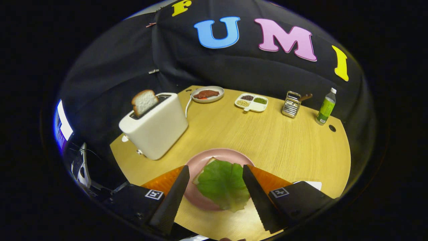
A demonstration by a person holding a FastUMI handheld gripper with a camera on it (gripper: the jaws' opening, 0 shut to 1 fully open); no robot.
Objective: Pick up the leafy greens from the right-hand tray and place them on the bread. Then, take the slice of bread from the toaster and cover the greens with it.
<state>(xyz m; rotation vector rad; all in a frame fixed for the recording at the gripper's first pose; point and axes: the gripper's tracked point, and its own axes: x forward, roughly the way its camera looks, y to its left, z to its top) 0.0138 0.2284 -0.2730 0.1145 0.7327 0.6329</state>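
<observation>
A round wooden table [267,140] takes up the middle of the frame. Along its far edge, from left to right, stand a small plate of reddish-brown meat [207,94], a white divided dish of beans and grains [251,102], a metal wire rack [291,104] and a green bottle with a white cap [326,107].

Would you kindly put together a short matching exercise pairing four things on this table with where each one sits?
Things:
1. leafy greens
2. slice of bread
3. green bottle
4. gripper

Places:
A. standing up out of the white toaster
B. open, fingers either side of the pink plate
C. far edge of the table, beside the metal rack
D. lying on the bread on the pink plate

Pairs: 1-D, 2-A, 3-C, 4-B
</observation>
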